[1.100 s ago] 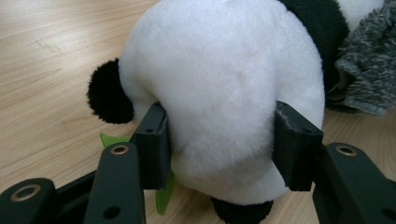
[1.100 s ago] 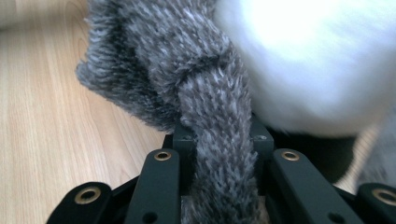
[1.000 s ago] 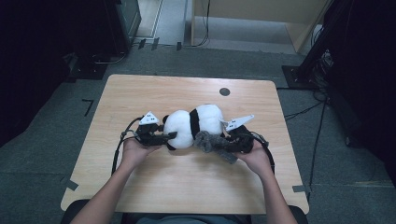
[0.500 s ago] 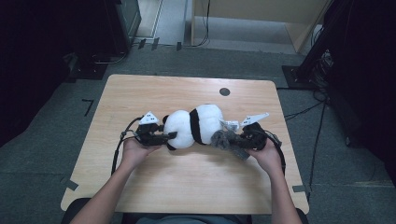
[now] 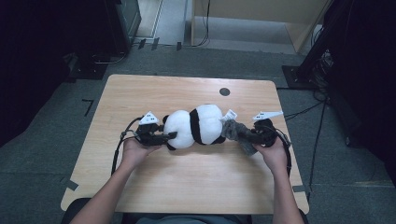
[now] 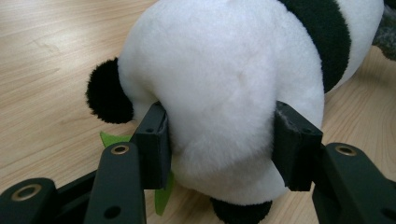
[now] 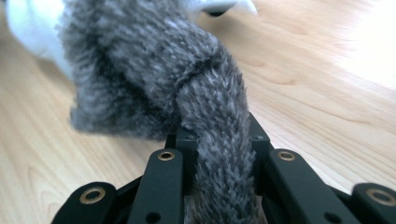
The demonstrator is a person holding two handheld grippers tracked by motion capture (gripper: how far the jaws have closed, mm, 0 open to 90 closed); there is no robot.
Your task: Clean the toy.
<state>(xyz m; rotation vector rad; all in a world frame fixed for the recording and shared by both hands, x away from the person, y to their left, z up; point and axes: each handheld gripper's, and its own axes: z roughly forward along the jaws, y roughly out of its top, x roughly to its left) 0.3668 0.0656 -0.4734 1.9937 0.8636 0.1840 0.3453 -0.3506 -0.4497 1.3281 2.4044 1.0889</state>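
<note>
Left gripper point(image 6: 219, 135) pinching panda plush point(image 5: 194, 125) | right gripper point(image 7: 217, 140) clamping grey fuzzy cloth point(image 7: 187, 79), possibly a scarf

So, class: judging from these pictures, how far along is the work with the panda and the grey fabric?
Done: both grips are set. The left gripper is clamped on the panda; the right gripper is pinching the grey fabric. In hand: the fabric is stretched out from the panda's far end. Left: the fabric still touches the panda, so separation looks unfinished.

Your forearms were bare, and both tongs, left point(image 5: 166, 136) and right point(image 5: 246, 136), were black with brass-ringed rivets, grey three-cornered plates and trailing black cables.
</note>
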